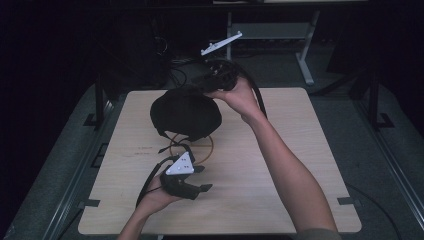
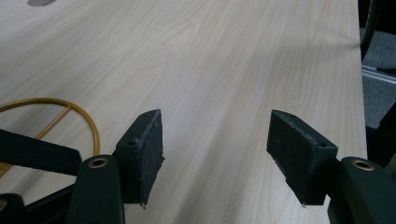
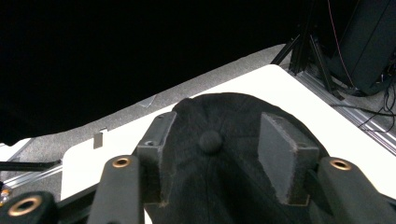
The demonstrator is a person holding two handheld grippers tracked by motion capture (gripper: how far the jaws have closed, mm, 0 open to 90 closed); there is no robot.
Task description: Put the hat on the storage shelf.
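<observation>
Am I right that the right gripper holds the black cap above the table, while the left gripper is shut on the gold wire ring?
Not quite. The left gripper is open and holds nothing: in the left gripper view its jaws stand wide apart over bare table, with the gold wire ring off to one side. The rest is right: the right gripper holds the black cap.
</observation>
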